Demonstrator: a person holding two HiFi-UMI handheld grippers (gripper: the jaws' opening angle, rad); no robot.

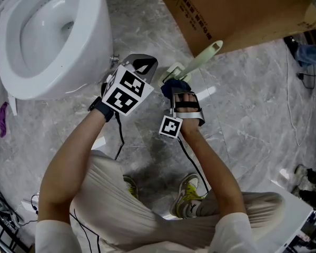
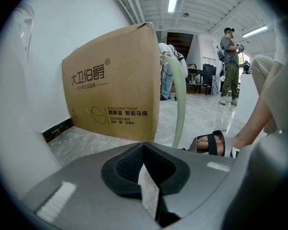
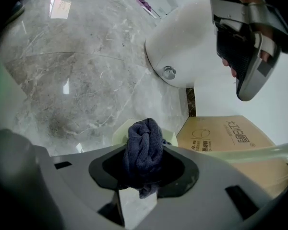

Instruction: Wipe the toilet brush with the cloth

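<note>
The toilet [image 1: 52, 36] stands at the far left on the marble floor [image 1: 242, 104]. Just beside its base hangs the left tool [image 2: 144, 150], jaws closed together with nothing between them. It points at the brush from the toilet side, probably ready to steady it, but it touches nothing that I can see.

Next comes the right tool [image 3: 144, 169], clamped on a bunched dark cloth [image 3: 144, 145] so that a rounded wad sticks out past the jaw tips. Held that way, the soft wad meets the work rather than the hard jaws.

The cloth is right up against the pale lower end of the toilet brush [image 1: 175, 70] and seems to touch it. The brush sits low on the floor between the toilet and the cardboard box [image 1: 237, 9]. Its pale green handle [image 1: 203, 57] rises and slants toward the box, free of both tools. That suggests the brush rests in its own stand, though I cannot tell for sure.

By this, wiping is at the low end and the long handle is not yet done. Pushing on an unheld brush could tip it toward the box.
</note>
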